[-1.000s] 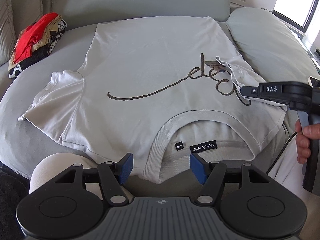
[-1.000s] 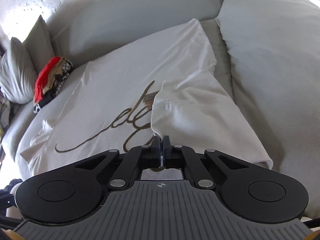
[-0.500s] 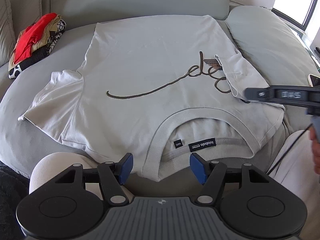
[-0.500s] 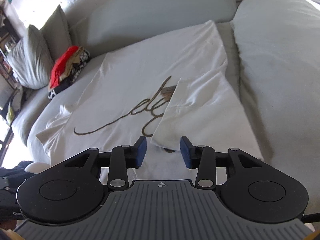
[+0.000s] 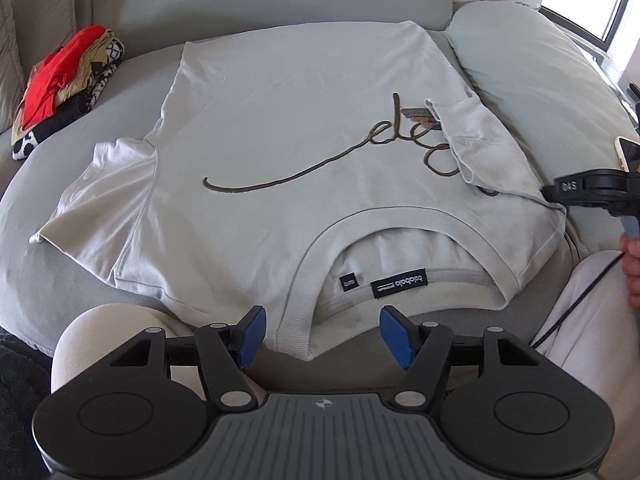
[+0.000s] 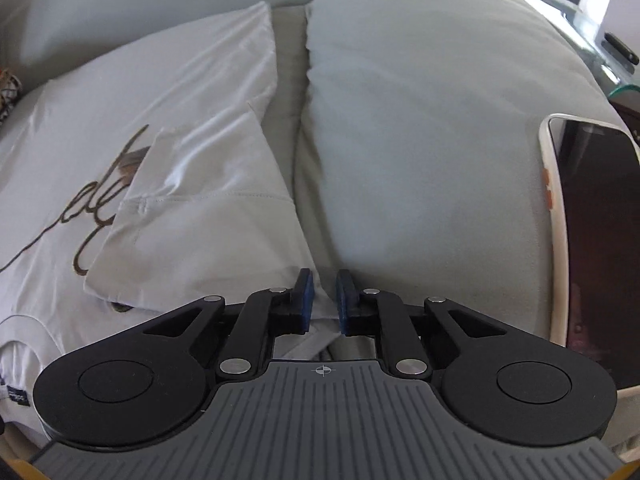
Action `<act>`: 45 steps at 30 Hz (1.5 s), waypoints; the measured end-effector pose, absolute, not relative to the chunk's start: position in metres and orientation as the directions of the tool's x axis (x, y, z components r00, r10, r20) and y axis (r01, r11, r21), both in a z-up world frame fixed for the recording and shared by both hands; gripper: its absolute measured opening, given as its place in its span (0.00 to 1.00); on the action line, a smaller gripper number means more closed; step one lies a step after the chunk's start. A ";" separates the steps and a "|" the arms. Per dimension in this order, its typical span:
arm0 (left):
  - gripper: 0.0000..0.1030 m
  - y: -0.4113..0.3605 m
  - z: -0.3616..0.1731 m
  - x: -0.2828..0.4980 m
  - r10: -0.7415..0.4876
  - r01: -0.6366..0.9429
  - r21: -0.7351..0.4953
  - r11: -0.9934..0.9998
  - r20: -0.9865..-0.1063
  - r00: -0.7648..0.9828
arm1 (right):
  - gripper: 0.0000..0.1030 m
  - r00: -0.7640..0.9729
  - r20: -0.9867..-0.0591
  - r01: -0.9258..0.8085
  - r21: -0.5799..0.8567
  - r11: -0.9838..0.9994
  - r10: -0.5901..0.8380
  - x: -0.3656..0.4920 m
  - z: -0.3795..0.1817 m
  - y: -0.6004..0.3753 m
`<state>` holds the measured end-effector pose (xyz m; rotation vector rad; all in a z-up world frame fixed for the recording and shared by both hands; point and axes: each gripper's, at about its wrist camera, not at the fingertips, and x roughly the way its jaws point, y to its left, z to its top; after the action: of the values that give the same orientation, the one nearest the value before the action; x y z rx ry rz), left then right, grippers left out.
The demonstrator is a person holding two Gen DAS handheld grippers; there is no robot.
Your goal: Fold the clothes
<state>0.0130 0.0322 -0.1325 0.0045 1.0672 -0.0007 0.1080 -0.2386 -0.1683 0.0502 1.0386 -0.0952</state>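
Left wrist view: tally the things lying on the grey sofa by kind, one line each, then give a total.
Spread-out pale grey T-shirt with brown script lettering: 1
Pile of folded clothes, red on top: 1
Large pale grey cushion: 1
Phone in a white case: 1
Total: 4

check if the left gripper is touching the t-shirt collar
Apart. In the left wrist view the open left gripper hovers with its blue pads either side of the t-shirt collar, a visible gap on both sides.
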 end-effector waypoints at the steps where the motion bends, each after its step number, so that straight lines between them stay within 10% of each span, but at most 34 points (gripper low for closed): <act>1: 0.61 0.033 -0.134 0.014 -0.001 0.002 0.000 1.000 -0.878 0.479 | 0.14 0.512 -0.857 0.108 -0.003 0.994 -0.058 0.108 -0.164 -0.238; 10: 0.61 0.037 -0.143 0.022 -0.008 0.004 -0.007 1.000 -0.888 0.459 | 0.16 0.655 -0.701 0.133 0.475 0.870 0.282 0.155 -0.164 -0.254; 27: 0.65 0.039 -0.147 0.028 -0.008 0.006 -0.006 1.000 -0.892 0.453 | 0.19 0.631 -0.760 0.108 0.285 0.952 0.156 0.182 -0.152 -0.199; 31: 0.65 0.039 -0.145 0.028 -0.008 0.008 -0.005 1.000 -0.887 0.462 | 0.53 0.678 -0.698 0.012 0.325 0.946 0.232 0.149 -0.123 -0.189; 36: 0.65 0.045 -0.138 0.025 -0.005 -0.016 -0.014 1.000 -0.874 0.485 | 0.69 0.650 -0.683 -0.100 0.356 0.929 0.332 0.109 -0.102 -0.177; 45: 0.64 0.050 -0.132 0.021 0.037 -0.062 0.006 0.998 -0.854 0.519 | 0.43 0.494 -0.811 -0.163 0.268 0.950 0.313 0.060 -0.128 -0.146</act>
<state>0.0213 0.0496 -0.1325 -0.0266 1.0232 0.0592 0.0605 -0.1458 -0.1282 0.1631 1.0148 0.2901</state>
